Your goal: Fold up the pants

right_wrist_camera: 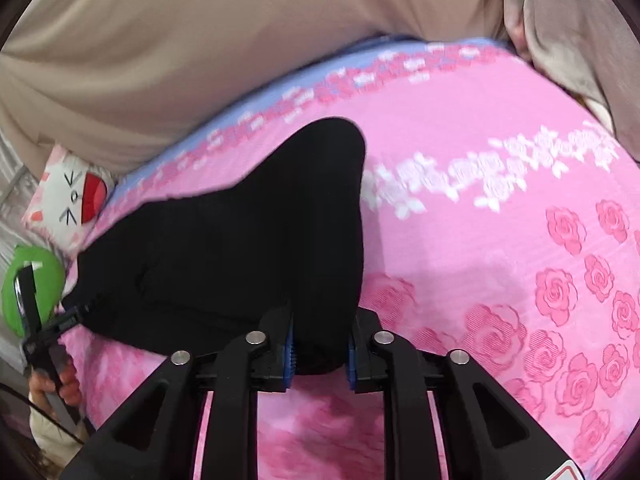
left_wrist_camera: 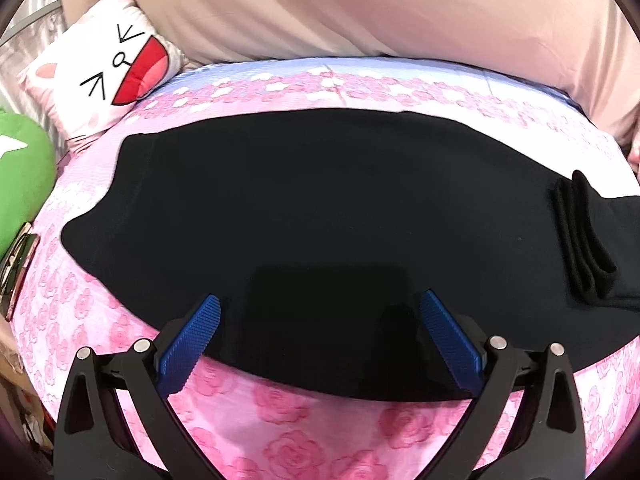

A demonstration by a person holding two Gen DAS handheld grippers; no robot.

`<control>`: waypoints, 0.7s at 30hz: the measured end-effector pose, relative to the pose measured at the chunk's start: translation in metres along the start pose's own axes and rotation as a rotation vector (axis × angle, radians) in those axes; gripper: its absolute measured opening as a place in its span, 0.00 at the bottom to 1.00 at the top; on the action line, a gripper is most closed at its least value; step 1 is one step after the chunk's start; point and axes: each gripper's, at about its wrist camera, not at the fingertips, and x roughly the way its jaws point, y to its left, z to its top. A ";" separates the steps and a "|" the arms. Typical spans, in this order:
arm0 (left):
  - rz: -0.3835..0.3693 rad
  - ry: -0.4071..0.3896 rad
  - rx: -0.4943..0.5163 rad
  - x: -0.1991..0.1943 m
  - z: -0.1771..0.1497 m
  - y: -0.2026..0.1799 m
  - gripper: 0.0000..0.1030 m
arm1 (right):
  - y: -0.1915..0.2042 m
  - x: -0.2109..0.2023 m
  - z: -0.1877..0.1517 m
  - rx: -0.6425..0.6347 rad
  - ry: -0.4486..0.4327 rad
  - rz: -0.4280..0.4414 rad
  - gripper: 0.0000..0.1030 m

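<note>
Left wrist view: left gripper (left_wrist_camera: 320,320) spread wide over black pants (left_wrist_camera: 304,216) lying flat on the pink rose bedspread (left_wrist_camera: 280,432). Right gripper (right_wrist_camera: 320,354) pinches a raised pants fold. Cat pillow (left_wrist_camera: 100,68) at 10 o'clock; beige curtain (left_wrist_camera: 340,8) at 12.

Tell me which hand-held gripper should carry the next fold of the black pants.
Right. The right hand-held gripper is already shut on a bunched end of the black pants, lifted off the pink bedspread. The left hand-held gripper hangs open over the flat cloth, holding nothing.
</note>
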 end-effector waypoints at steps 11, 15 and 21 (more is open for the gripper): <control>-0.028 -0.021 -0.014 -0.006 0.007 -0.007 0.96 | 0.162 -0.015 -0.018 -0.483 -0.171 -0.010 0.55; -0.011 -0.022 -0.033 -0.008 0.009 0.011 0.96 | 0.191 0.050 -0.021 -0.554 -0.037 -0.014 0.54; 0.021 -0.022 -0.099 -0.006 0.010 0.057 0.96 | 0.195 0.091 -0.010 -0.523 0.024 -0.043 0.16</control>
